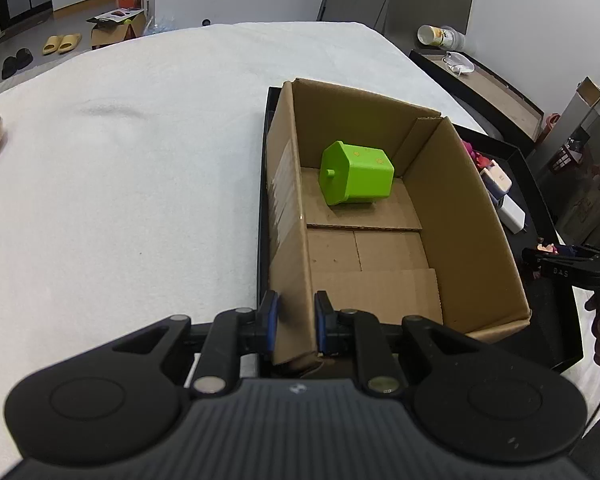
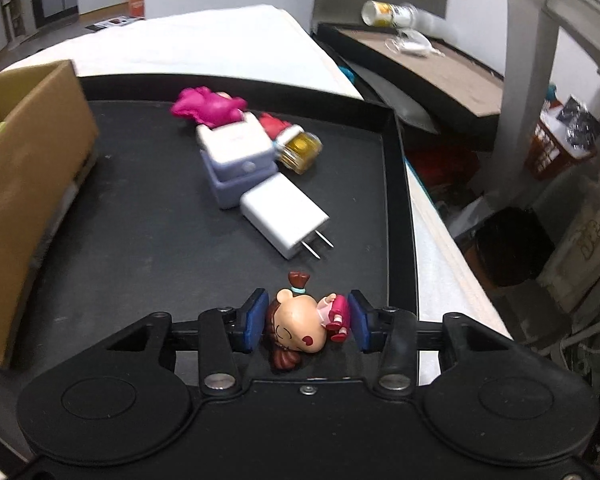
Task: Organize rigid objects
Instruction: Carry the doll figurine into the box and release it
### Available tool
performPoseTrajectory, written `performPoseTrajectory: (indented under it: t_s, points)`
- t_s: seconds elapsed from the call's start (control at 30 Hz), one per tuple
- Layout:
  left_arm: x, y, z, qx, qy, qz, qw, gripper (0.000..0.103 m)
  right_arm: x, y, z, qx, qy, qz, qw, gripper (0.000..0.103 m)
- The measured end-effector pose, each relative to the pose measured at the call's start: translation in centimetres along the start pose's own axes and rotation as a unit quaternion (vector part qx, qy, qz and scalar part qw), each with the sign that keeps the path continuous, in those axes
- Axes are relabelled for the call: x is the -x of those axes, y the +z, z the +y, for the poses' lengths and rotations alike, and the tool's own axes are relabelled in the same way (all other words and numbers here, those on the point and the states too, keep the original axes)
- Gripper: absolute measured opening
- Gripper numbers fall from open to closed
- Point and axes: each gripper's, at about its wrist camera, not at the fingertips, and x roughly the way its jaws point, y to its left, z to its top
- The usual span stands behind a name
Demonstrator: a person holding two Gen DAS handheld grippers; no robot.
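Note:
My left gripper (image 1: 296, 308) is shut on the near left wall of the open cardboard box (image 1: 460, 200), one blue pad on each side. Inside the box a green house-shaped toy (image 1: 356, 178) lies on its side at the far end. My right gripper (image 2: 308, 312) is shut on a small doll figurine (image 2: 300, 320) with brown hair and a pink dress, low over the black tray (image 2: 140, 240). Its pads sit against the head and the dress. On the tray lie a white charger (image 2: 280, 212), a lilac drawer box (image 2: 236, 160), a pink toy (image 2: 206, 106) and a yellow jar (image 2: 300, 150).
The box (image 2: 28, 152) stands on the tray's left part, on a white-covered table (image 1: 120, 160). A red toy (image 2: 272, 124) lies behind the drawer box. To the right are a dark side table (image 2: 440, 76) with a tipped bottle (image 2: 392, 14) and clutter on the floor.

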Motion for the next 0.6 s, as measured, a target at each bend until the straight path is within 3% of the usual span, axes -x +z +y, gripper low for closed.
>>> performPoseTrajectory:
  t_s: [0.33,0.6]
  points:
    - [0.0,-0.1,0.1,-0.001,-0.005,-0.003,1.0000,0.018,3.7,1.1,1.1,-0.007,0.032,-0.020,0.999,0.043]
    - [0.1,-0.2,0.5,0.003,-0.013,-0.007,0.9999,0.018,6.3,3.3,4.1,0.026,0.044,-0.041,0.998,0.043]
